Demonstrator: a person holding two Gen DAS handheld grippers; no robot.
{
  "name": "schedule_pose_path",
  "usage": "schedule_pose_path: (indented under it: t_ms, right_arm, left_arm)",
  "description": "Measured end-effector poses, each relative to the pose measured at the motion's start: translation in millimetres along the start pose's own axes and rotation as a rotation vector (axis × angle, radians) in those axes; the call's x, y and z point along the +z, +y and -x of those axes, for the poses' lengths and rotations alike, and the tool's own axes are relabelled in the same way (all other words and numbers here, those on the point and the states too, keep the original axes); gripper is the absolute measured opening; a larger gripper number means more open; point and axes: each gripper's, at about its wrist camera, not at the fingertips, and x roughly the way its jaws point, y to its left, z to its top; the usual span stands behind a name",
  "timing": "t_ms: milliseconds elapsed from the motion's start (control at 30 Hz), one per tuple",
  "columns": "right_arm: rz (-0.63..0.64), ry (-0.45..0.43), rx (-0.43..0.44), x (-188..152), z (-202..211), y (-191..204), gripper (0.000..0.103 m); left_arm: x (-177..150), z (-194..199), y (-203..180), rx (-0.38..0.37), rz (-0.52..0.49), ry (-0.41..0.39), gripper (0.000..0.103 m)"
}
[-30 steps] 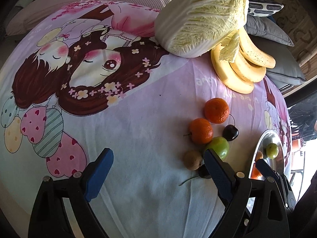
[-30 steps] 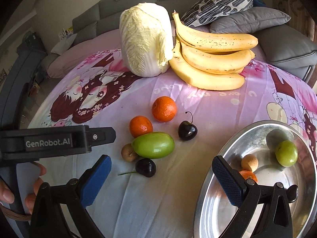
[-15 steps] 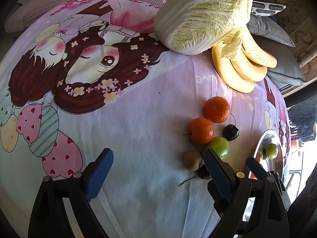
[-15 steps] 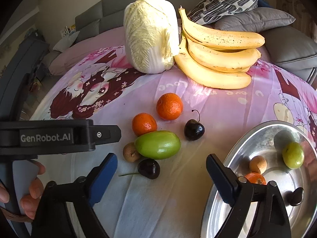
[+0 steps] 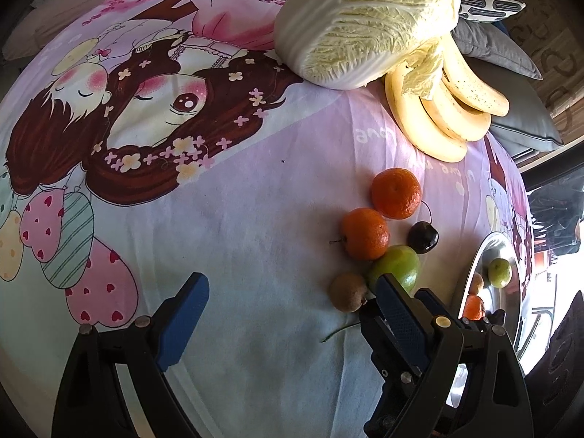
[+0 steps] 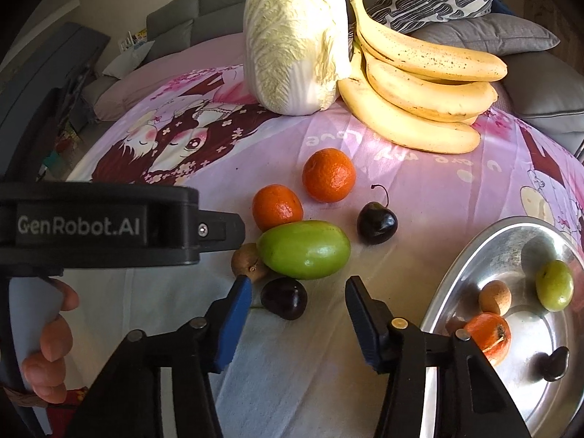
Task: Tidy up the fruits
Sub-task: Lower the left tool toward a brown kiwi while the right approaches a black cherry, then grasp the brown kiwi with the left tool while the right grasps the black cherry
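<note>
A fruit cluster lies on the cartoon-print cloth: two tangerines [image 6: 329,174] [image 6: 277,207], an oblong green fruit [image 6: 303,249], a brown kiwi [image 6: 248,266] and two dark cherries [image 6: 376,222] [image 6: 283,297]. My right gripper [image 6: 298,292] is open, its jaws on either side of the near cherry. A steel plate [image 6: 471,255] at the right holds a small green fruit [image 6: 554,284], a brown one, a tangerine and a dark fruit. My left gripper [image 5: 292,303] is open and empty over bare cloth, left of the cluster [image 5: 365,233].
A napa cabbage [image 6: 294,36] and a banana bunch [image 6: 419,73] lie at the back of the cloth. Grey cushions [image 6: 492,33] and a sofa stand behind them. The left gripper's body [image 6: 91,226] sits close beside the cluster on its left.
My right gripper has moved forward and left from over the plate's edge toward the cluster, and its jaws have narrowed around the near cherry. The left gripper has barely moved.
</note>
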Motion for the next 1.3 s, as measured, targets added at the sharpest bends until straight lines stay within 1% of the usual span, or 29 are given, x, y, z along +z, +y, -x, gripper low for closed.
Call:
schedule_pose_path:
  t_ms: [167, 367, 533, 600, 667, 767, 833, 900, 1000, 1233, 1300]
  right_arm:
    - [0.019, 0.018, 0.011, -3, -7, 6, 0.049]
    - [0.030, 0.027, -0.006, -4, -12, 8, 0.047]
    - [0.033, 0.031, -0.014, -4, -12, 8, 0.041]
    - [0.038, 0.032, -0.009, -4, -12, 8, 0.037]
    - [0.046, 0.037, -0.008, -4, -13, 10, 0.036]
    - [0.050, 0.039, -0.010, -4, -13, 11, 0.035]
    - [0.045, 0.038, -0.008, -4, -13, 11, 0.035]
    - [0.043, 0.039, -0.009, -3, -13, 10, 0.035]
    - [0.045, 0.041, -0.011, -4, -12, 11, 0.035]
    - [0.029, 0.041, -0.010, -5, -11, 9, 0.035]
    - [0.023, 0.042, -0.008, -5, -11, 8, 0.035]
  left_arm:
    - [-1, -2, -4, 0.002, -0.012, -0.003, 0.093]
    - [-1, -5, -10, 0.003, -0.027, 0.001, 0.093]
    - [-1, -8, -17, 0.001, -0.051, 0.004, 0.090]
    - [-2, -10, -20, -0.001, -0.061, 0.009, 0.084]
    - [-2, -12, -23, -0.002, -0.072, 0.016, 0.083]
    - [-4, -12, -28, -0.005, -0.092, 0.014, 0.076]
    - [-3, -14, -27, 0.004, -0.103, 0.017, 0.074]
    - [-4, -15, -29, 0.005, -0.110, 0.026, 0.067]
    - [-5, -19, -34, 0.004, -0.118, 0.028, 0.061]
    - [-4, -30, -44, 0.011, -0.135, 0.034, 0.059]
    - [-4, -32, -46, 0.005, -0.137, 0.035, 0.056]
